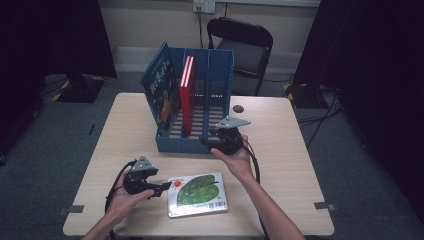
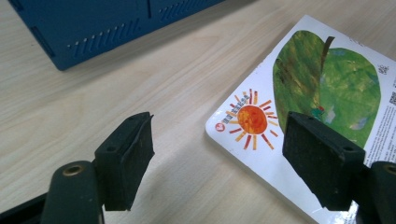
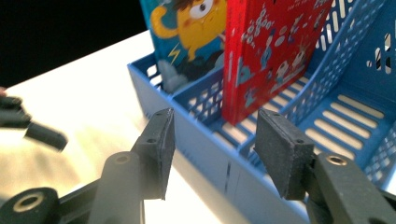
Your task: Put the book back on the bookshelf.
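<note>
Two hand-held grippers at work over a tabletop (image 1: 280, 200) carrying a picture book and a blue file rack.

From the left: the left hand-held gripper (image 1: 162, 188) lies low near the tabletop's front edge, released, its jaws spread wide with one pad over bare wood and the other over the corner of the leaf-and-sun book (image 1: 197, 194), which lies flat just beside it. The blue file rack (image 1: 180, 145) stands behind, toward the middle; a blue monster book (image 1: 161, 90) leans in its left compartment and a red book (image 1: 188, 95) stands upright in the next. The right hand-held gripper (image 1: 207, 141), partly parted and grasping nothing, sits at the rack's front wall.
</note>
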Tool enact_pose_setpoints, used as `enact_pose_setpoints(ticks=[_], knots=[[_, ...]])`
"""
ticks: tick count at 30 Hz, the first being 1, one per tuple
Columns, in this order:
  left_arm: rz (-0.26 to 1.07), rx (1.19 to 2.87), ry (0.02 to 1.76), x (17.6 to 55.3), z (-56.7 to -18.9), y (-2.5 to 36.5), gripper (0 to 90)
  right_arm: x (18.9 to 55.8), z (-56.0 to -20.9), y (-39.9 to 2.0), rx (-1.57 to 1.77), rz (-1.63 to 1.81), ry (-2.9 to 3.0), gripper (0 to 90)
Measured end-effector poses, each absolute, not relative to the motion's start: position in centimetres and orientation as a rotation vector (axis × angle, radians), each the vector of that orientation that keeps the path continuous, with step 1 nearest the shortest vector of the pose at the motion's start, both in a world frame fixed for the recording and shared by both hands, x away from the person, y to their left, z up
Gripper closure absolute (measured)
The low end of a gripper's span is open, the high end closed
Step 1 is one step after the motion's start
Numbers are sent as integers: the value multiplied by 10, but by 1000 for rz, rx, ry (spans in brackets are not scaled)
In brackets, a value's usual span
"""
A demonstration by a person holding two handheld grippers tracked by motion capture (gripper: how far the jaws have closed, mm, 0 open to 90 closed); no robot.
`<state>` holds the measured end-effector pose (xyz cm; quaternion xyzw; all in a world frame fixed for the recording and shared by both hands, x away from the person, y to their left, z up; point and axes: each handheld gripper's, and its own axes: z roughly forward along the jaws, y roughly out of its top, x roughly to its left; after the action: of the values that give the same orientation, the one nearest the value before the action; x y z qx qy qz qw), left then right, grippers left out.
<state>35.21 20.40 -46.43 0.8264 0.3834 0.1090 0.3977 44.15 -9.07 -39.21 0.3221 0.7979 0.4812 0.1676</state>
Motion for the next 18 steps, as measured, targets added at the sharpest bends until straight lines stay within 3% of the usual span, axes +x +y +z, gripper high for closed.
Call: enact_pose_setpoints(ticks=[9, 11, 18], knots=[[260, 2102, 976, 350, -467, 195, 321, 408, -408, -114, 880, 1294, 2358, 443], [250, 2101, 966, 350, -468, 194, 378, 402, -419, -122, 891, 1273, 2379, 438], [171, 2132, 975, 350, -475, 191, 404, 388, -442, -131, 909, 1228, 2436, 417]])
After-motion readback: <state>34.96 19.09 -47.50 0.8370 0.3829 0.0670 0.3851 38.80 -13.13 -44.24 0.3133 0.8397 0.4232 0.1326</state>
